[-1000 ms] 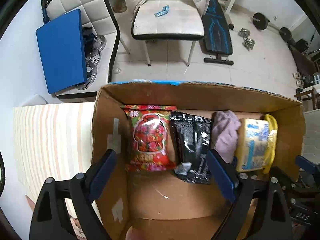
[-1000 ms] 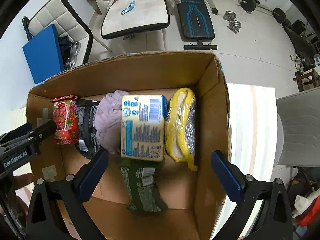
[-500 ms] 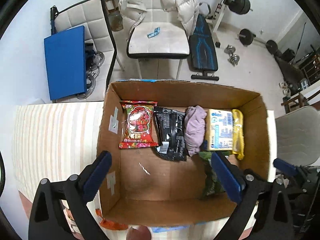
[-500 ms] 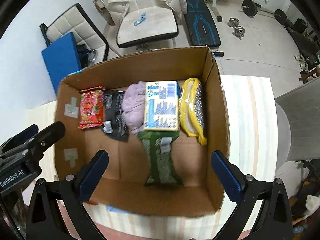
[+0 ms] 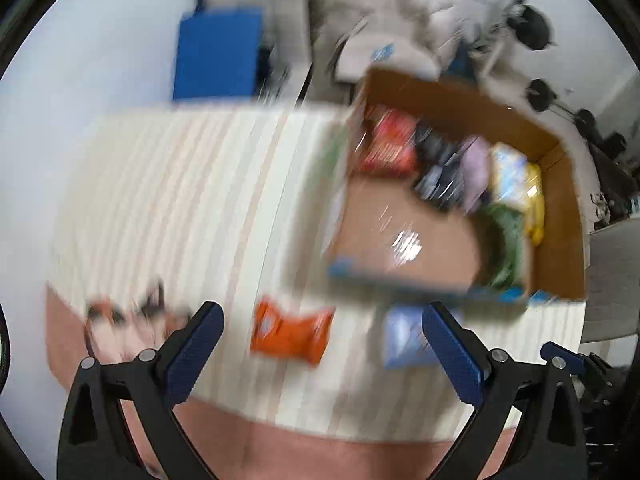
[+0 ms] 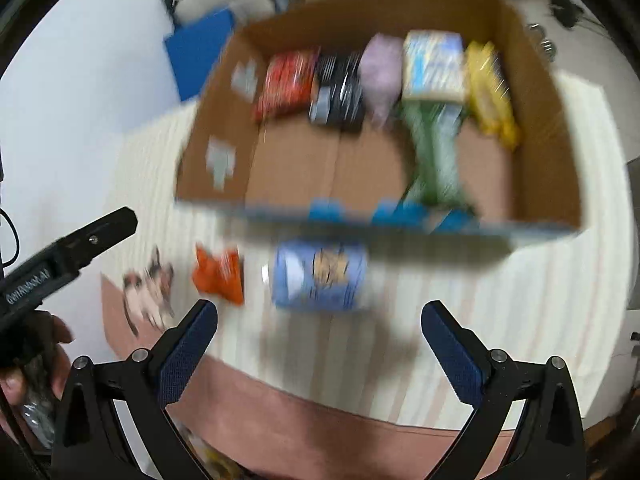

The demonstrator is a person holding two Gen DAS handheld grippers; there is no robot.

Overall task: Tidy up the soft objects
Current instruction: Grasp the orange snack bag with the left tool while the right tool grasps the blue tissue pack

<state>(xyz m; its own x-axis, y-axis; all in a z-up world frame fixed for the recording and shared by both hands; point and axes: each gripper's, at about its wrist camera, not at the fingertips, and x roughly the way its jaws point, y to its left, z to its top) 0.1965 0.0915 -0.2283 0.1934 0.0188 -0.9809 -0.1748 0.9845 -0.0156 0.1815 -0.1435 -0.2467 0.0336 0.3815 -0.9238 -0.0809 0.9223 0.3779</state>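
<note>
While both views are blurred, the blue pack (image 6: 320, 276) lies on the striped cloth (image 6: 500, 320) just outside the box (image 6: 552, 92), at 12 o'clock betw. the right gripper (image 6: 320, 344) fingers, jaws wide apart, empty. Long axis approx. 3–9. Left gripper (image 5: 320, 344), also spread and empty, faces the orange pack (image 5: 290, 334) at 12; blue sits at its 1–2.

A brown cardboard box (image 6: 532, 128) holds a red packet (image 6: 286, 82), a black packet (image 6: 340, 88), a lilac cloth (image 6: 382, 68), a pale yellow and blue pack (image 6: 432, 66), a yellow bag (image 6: 490, 88) and a green packet (image 6: 434, 152), while an orange packet (image 6: 220, 274) and a blue pack (image 6: 320, 276) lie on the cream, pink-striped counter (image 6: 480, 300).
</note>
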